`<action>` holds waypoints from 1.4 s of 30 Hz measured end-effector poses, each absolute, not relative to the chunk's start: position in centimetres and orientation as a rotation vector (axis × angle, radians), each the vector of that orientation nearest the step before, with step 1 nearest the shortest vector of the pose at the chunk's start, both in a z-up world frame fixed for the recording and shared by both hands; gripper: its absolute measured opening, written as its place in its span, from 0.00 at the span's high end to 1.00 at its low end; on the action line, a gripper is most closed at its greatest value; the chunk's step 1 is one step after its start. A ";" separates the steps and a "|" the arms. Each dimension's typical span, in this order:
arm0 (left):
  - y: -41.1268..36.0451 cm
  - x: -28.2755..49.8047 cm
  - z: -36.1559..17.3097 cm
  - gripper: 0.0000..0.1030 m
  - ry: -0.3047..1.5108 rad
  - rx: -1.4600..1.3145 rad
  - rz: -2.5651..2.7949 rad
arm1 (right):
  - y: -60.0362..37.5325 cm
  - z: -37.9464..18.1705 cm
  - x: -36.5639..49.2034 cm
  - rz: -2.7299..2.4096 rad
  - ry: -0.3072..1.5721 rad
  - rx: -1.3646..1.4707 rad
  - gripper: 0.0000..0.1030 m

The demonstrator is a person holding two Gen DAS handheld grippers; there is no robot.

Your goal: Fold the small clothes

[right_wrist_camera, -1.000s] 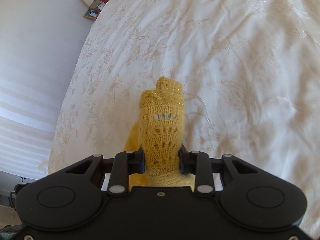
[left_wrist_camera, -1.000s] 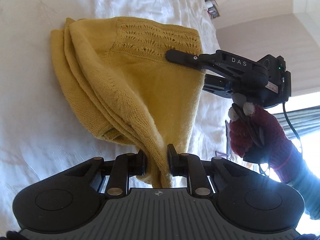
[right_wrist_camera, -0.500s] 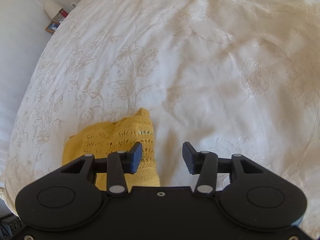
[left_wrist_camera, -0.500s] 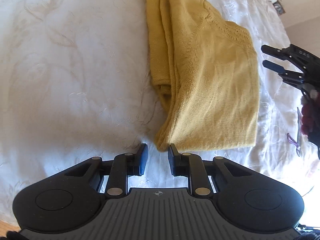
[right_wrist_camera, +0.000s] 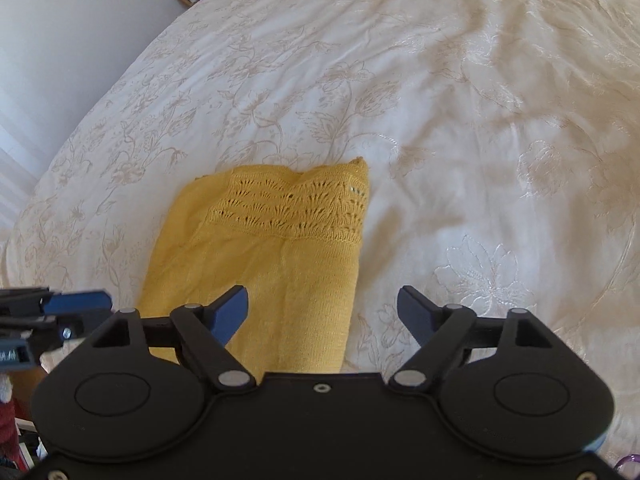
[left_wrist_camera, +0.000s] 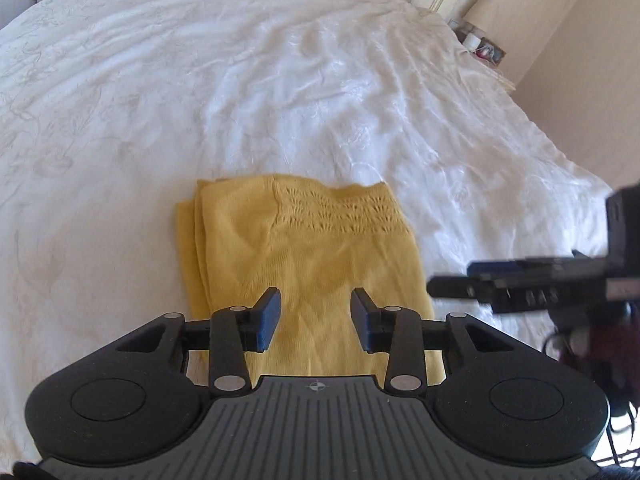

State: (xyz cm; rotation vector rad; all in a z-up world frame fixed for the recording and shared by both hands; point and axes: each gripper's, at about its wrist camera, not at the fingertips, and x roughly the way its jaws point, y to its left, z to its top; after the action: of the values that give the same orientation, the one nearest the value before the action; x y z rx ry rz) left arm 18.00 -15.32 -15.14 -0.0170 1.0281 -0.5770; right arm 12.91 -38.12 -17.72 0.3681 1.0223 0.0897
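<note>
Just let go with both: my left gripper (left_wrist_camera: pixel 316 320) and right gripper (right_wrist_camera: pixel 322 314) have just been opening, nothing between them, yellow knit top (left_wrist_camera: pixel 304 248) lying folded on the white bedspread (left_wrist_camera: pixel 280 100), so fold's basically done.

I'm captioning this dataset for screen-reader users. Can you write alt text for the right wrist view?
A folded yellow knit garment lies flat on a white bedspread with a floral pattern, its lacy openwork band at the far end. The right gripper hovers over its near edge, open and holding nothing. The left gripper juts in at the left edge.
</note>
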 end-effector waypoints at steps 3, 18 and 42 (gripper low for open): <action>-15.9 20.8 -16.1 0.62 1.028 -0.019 -0.533 | -37.6 -17.8 12.4 0.073 1.023 0.358 0.05; -13.9 26.4 -20.7 0.45 1.070 0.181 -0.361 | -36.2 -18.4 13.2 0.031 1.037 0.425 0.01; -9.7 26.1 -19.9 0.00 1.137 0.079 -0.272 | -36.0 -20.9 15.0 0.011 1.144 0.331 0.00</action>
State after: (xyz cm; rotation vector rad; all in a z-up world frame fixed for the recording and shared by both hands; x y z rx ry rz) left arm 26.08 -9.73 -19.87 0.0793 1.1367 -0.2719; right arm 14.99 -36.03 -20.87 0.3311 1.1441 0.0111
